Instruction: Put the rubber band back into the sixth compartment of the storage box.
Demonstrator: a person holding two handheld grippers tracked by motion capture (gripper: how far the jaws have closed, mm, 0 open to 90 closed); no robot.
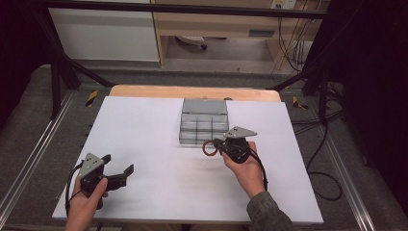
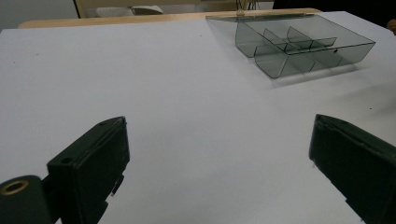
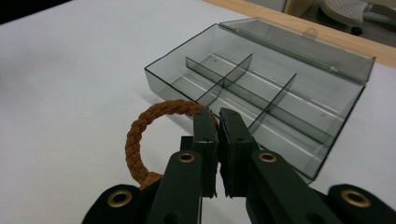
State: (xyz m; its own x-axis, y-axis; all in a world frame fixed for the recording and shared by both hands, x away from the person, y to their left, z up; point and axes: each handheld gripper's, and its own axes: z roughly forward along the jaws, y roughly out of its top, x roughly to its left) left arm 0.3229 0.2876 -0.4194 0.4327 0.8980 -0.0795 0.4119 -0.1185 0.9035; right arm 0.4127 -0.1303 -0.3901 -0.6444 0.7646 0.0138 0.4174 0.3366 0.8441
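Our right gripper (image 3: 217, 116) pinches the brown braided ring (image 3: 140, 135) just before the open compartment box (image 3: 327, 70), ready to drop it in; our left gripper (image 1: 115, 174) waits open

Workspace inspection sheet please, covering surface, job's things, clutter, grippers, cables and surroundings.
Surface: white table, wooden edge at the far side.
Job's things: brown braided ring; clear divided box, lid open, compartments look empty.
Clutter: nothing seen.
Grippers: right hand-held gripper shut on the ring, close to the box's near side; left hand-held gripper open, holding nothing.
Cables: black cables on the floor at right.
Surroundings: black frame, cabinets behind.
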